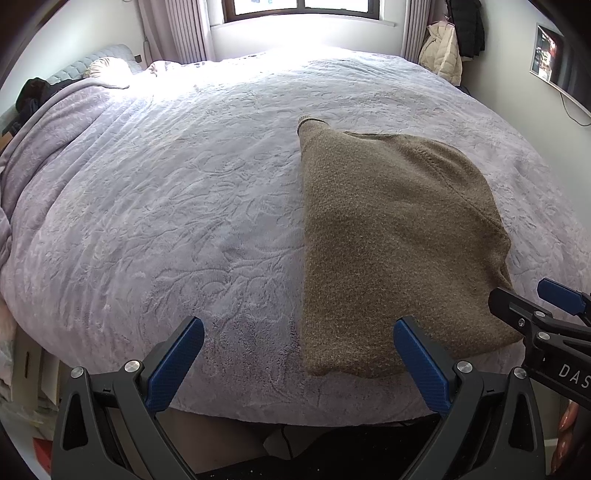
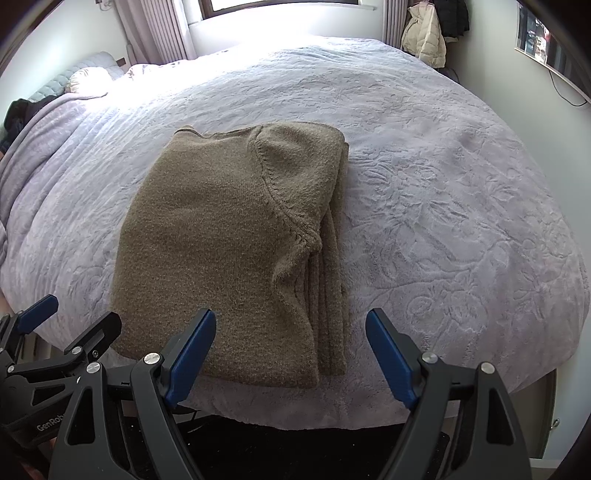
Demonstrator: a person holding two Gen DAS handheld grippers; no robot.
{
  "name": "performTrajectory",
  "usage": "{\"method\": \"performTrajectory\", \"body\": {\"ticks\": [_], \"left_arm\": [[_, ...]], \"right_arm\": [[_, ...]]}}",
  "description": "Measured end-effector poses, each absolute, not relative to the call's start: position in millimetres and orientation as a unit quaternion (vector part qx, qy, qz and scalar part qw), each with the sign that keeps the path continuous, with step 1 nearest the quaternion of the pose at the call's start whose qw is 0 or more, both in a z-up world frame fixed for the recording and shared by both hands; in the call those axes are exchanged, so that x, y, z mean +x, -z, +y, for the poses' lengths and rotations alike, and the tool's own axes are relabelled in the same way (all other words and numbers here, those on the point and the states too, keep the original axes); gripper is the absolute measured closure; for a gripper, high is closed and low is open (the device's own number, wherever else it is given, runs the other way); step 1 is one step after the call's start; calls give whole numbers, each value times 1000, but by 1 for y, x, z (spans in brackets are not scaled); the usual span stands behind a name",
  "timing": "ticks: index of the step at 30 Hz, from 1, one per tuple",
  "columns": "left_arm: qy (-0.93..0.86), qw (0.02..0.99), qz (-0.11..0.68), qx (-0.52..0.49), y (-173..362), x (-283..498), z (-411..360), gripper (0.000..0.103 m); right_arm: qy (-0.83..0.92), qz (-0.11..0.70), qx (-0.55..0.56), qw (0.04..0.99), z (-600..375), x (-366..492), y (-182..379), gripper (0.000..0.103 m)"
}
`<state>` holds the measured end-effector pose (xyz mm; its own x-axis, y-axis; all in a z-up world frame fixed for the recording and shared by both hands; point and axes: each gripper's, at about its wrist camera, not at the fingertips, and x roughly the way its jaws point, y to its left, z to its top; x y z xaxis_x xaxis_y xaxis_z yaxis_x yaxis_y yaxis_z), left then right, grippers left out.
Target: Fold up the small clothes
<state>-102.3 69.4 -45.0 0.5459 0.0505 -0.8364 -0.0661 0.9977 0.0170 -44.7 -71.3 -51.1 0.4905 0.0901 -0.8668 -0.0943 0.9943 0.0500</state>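
A brown knitted sweater (image 1: 388,236) (image 2: 229,240) lies folded into a compact stack on the lilac bed cover (image 1: 166,206) (image 2: 443,206), near the front edge of the bed. My left gripper (image 1: 299,328) hovers open above that edge, its right pad over the sweater's near left corner and nothing between its pads. The right gripper (image 2: 291,321) is open too, over the sweater's near right corner and not touching the knit. Each gripper shows at the side of the other's view: the right gripper (image 1: 528,299) and the left gripper (image 2: 81,314).
The bed fills most of both views, with pillows (image 1: 107,68) at its far left. A window (image 1: 303,9) with curtains lies beyond it, coats (image 1: 454,40) hang at the back right, and a screen (image 1: 554,59) is on the right wall. Dark floor lies below the bed's front edge.
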Motion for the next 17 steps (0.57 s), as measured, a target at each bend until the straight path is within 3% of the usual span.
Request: {"method": "performTrajectory", "body": {"ticks": [17], "left_arm": [[-17,887,461,1,47,-103,64,0]], "right_arm": [[-49,506,-5,861,-72,-42,55,17]]}}
